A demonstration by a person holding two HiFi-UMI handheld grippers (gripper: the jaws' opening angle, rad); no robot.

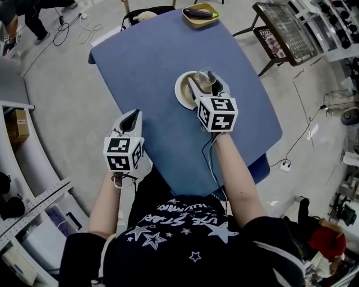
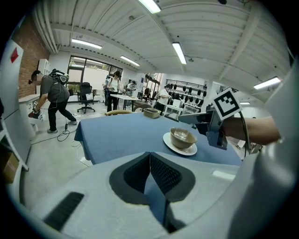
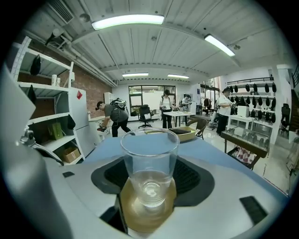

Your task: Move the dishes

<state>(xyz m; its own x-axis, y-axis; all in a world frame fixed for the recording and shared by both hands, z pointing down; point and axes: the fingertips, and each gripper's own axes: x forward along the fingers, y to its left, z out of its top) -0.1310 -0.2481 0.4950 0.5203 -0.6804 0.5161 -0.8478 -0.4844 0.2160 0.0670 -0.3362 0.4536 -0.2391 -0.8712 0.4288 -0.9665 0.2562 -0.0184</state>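
A clear glass (image 3: 149, 163) stands inside a tan bowl (image 3: 145, 212), and my right gripper (image 3: 149, 179) is shut on the glass with a pad on each side. In the head view the glass (image 1: 206, 75) and bowl (image 1: 196, 84) rest on a white plate (image 1: 182, 92) mid-table, with the right gripper (image 1: 206, 85) over them. The left gripper view shows the bowl (image 2: 182, 138) on the plate (image 2: 174, 147) ahead. My left gripper (image 1: 132, 119) hovers at the blue table's (image 1: 151, 61) left edge, shut and holding nothing; its jaws (image 2: 150, 161) meet in a line.
A yellow tray (image 1: 200, 15) holding a dark object sits at the table's far end, with a chair (image 1: 147, 12) behind it. A metal rack (image 1: 286, 31) stands to the right and white shelving (image 1: 22, 168) to the left. Cables lie on the floor.
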